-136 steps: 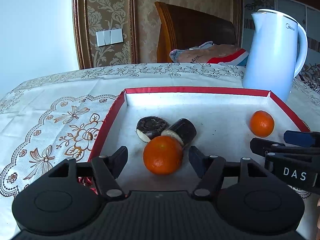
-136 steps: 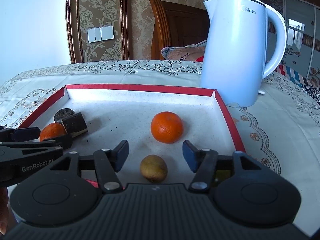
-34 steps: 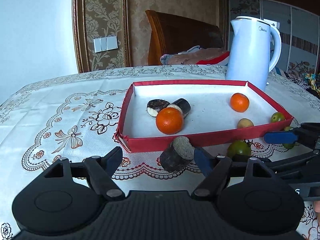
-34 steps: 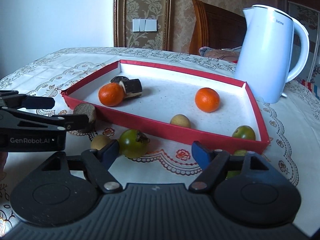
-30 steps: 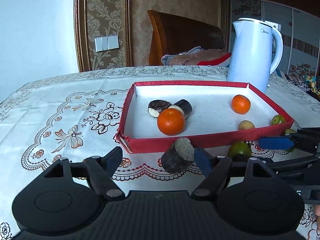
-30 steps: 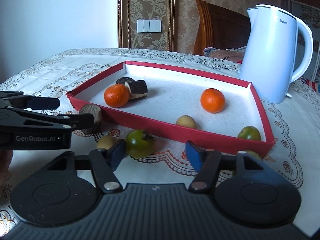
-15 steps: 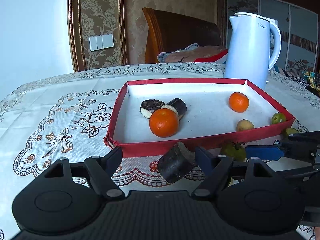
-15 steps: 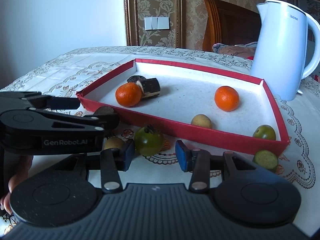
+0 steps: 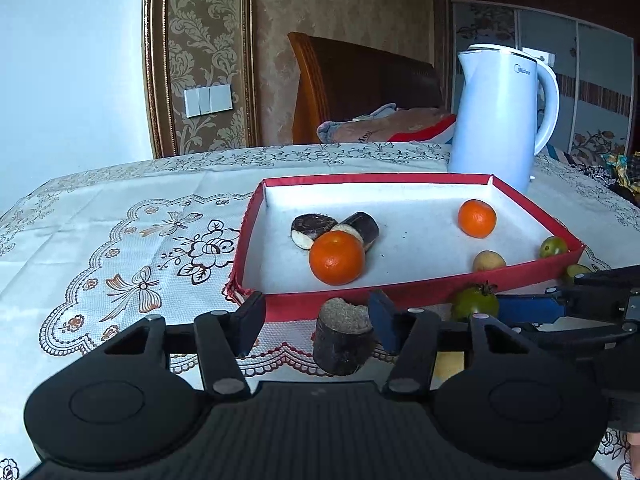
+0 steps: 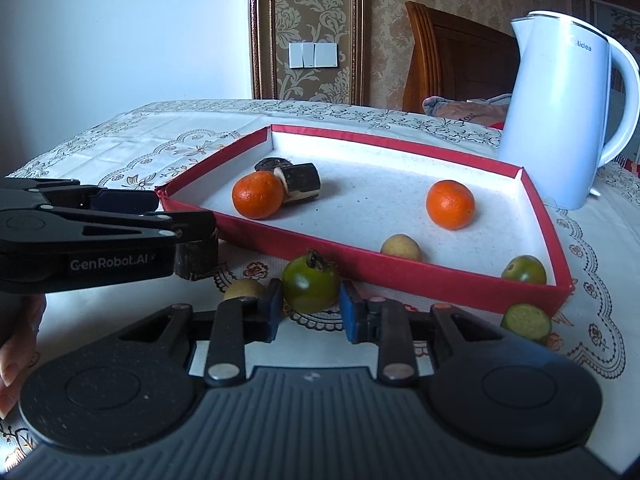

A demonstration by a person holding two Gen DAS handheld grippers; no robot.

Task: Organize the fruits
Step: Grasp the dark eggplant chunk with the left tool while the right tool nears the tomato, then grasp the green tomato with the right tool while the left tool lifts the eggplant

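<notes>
My left hand-held gripper (image 9: 316,314) gapes wide around the dark cane stub (image 9: 343,336) on the bench (image 9: 120,216), while only my right wrist view shows my right hand-held gripper (image 10: 310,312) narrowed about the green tomato (image 10: 311,283) at the red tray's (image 10: 400,272) six o'clock edge.

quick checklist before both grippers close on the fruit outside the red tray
1. Right gripper open around the green tomato: ok.
2. Left gripper open, dark cut piece between its fingers: ok, though it sits close to the right-hand finger.
3. Fingers touching either fruit: cannot tell.
4. Small yellow fruit next to the right gripper's left-hand finger, may get nudged: not ok.
5. Free floor in the red tray for both: ok.
6. Grippers apart from each other: ok.
</notes>
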